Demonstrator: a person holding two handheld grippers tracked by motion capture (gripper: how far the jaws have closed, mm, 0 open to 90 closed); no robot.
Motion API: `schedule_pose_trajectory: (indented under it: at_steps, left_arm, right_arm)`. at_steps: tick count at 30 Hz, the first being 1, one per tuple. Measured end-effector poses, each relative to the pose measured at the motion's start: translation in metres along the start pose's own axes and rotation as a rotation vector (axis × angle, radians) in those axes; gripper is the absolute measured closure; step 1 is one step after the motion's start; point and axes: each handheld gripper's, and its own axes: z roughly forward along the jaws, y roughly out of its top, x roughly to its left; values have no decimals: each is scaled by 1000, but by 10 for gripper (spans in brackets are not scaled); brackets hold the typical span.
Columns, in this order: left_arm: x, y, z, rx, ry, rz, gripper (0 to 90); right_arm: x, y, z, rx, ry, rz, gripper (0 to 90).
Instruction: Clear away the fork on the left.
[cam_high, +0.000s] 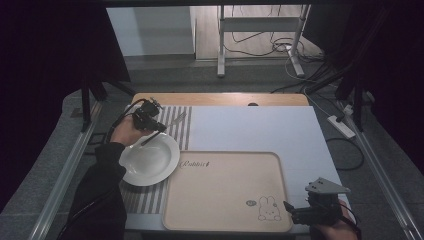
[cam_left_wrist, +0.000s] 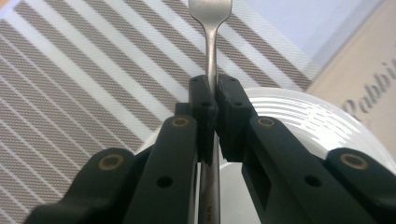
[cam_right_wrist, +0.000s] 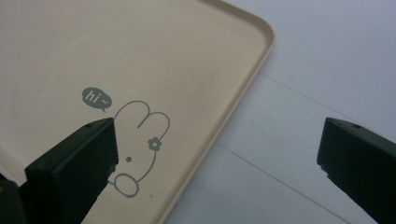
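1. Table surroundings: a striped placemat (cam_high: 150, 195) lies at the left of the white tabletop (cam_high: 250, 127), with a white plate (cam_high: 150, 160) resting on it. Just beside the plate, to its right, sits a beige tray (cam_high: 225, 192) printed with a rabbit drawing (cam_high: 269, 209) and a "hi~" bubble; the tray holds nothing else.
2. Left hand (cam_high: 122, 131) comes in over the far-left rim of the plate, its sleeve crossing the placemat's near edge. The left gripper (cam_high: 159, 127) hangs above the plate's far rim.
3. Its jaws are closed tight on the handle of a metal fork (cam_left_wrist: 212, 60), pinching it partway along.
4. The fork's long axis runs along the jaws, tines pointing away toward the far right over the stripes; the handle's end reaches back over the plate.
5. Right gripper (cam_high: 290, 210) hovers at the tray's near-right corner, by the rabbit, jaws spread wide and holding nothing.
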Motion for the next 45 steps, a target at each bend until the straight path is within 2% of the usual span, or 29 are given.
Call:
schedule_pose_trajectory:
  at_steps: [7,11,20,27,32,45]
  left_arm:
    - [-23,-4,0,4,-11,3,855]
    - [-36,-6,0,5,-3,5,855]
    - [-63,-14,8,-2,-43,24,855]
    - [-81,-21,6,-12,-51,5,855]
    - [-96,-26,6,-11,-55,21,855]
    - [-137,-40,9,-30,-89,30,855]
  right_arm:
    - [0,0,0,1,1,-1,0]
    - [0,0,0,-1,0,-2,0]
    - [1,0,0,0,2,-4,0]
    - [1,0,0,-1,2,-7,0]
    - [1,0,0,-3,-2,-8,0]
    - [1,0,-1,-2,0,-10,0]
